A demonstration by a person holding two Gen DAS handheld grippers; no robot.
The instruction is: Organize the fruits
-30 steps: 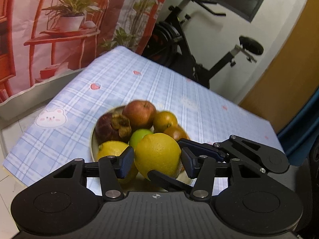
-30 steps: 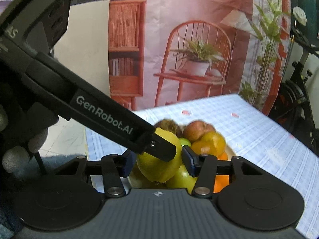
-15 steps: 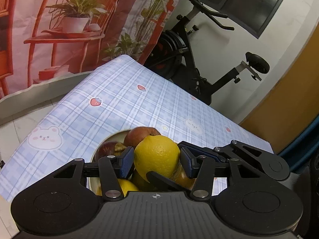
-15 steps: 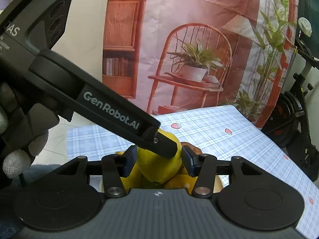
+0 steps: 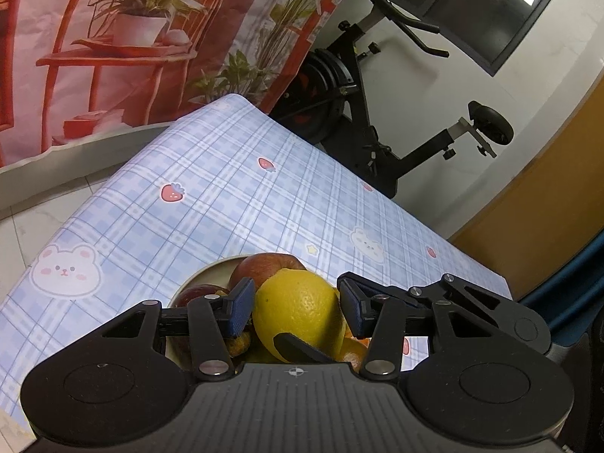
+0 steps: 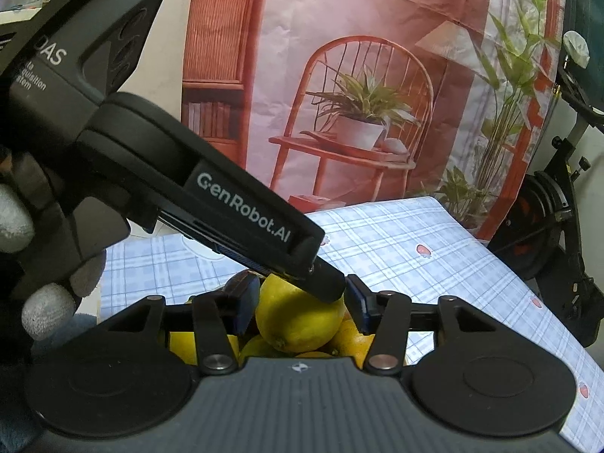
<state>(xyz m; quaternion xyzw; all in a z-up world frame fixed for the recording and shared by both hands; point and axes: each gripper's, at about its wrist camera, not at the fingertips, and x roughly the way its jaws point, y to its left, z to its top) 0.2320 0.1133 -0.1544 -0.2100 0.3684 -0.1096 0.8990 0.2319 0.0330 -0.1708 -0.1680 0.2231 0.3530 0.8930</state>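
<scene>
A yellow lemon [image 5: 298,313] sits between the blue pads of my left gripper [image 5: 294,309], which is shut on it. My right gripper [image 6: 302,307] is shut on the same lemon [image 6: 298,321] from another side. One of its black fingers [image 5: 302,347] shows under the fruit in the left wrist view. In the right wrist view the left gripper's arm crosses from the upper left, with its fingertip [image 6: 324,281] on top of the lemon. Below lies a pale plate [image 5: 204,271] with a red apple [image 5: 264,268], a dark fruit [image 5: 196,294], more lemons [image 6: 181,339] and an orange [image 6: 351,336].
The plate rests on a blue checked tablecloth [image 5: 226,196] with bear and strawberry prints. A black exercise bike [image 5: 362,113] stands past the table's far corner. A printed backdrop [image 6: 358,94] hangs behind. A gloved hand [image 6: 49,302] holds the left gripper.
Both grippers have drawn back from the plate with the lemon still between them. The pile of fruit has sunk low in both views and is now mostly hidden behind the grippers.
</scene>
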